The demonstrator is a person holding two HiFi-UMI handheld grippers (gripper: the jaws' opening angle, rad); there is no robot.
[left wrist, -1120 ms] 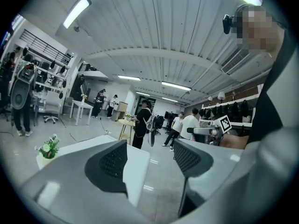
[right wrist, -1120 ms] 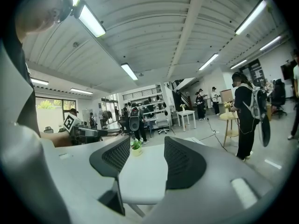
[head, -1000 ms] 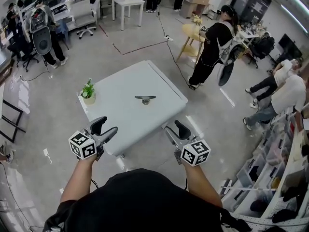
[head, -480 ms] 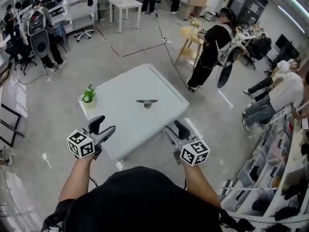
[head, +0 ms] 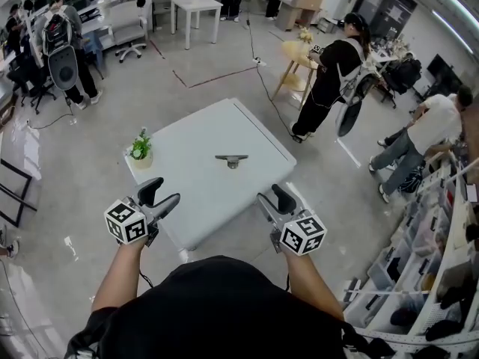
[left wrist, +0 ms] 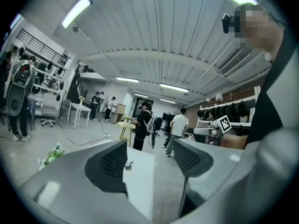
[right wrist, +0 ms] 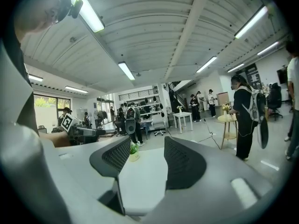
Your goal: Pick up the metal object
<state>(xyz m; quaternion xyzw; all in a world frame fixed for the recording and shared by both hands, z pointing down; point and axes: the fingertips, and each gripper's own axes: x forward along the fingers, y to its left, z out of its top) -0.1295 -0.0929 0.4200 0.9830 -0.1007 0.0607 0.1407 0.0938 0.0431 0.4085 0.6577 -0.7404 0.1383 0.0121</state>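
Start at the left gripper (left wrist: 149,158): its jaws stand wide apart with nothing between them, only air and a slice of white table (head: 196,182) beyond. The right gripper (right wrist: 145,161) is the same, spread wide and empty (its ribbed pads (right wrist: 117,155) show clean, with nothing against them).

Both are held low in front of the person, just short of the table's near edge, one toward the near-left corner and one toward the near-right. Neither is over the tabletop yet.

And there's the prize: the metal object (head: 231,158), a small flat-topped piece on a short stem, stands alone near the middle of the table, well apart from both grippers. The left gripper's view catches it too, tiny, just beside the left jaw's inner edge.

A small potted plant (head: 139,146) sits at the table's far-left corner, clear of the likely path. People stand farther off on the floor, none near the table.

By my reading this is the very opening, the approach, with nothing grasped and nothing touched. The next move calls for closing in on the table and carrying one gripper forward over the top. The right looks marginally better placed, though it's close. The jaws should stay spread, come down either side of the piece, and then pinch (which part of it gives the firmest hold is hard to judge from here).
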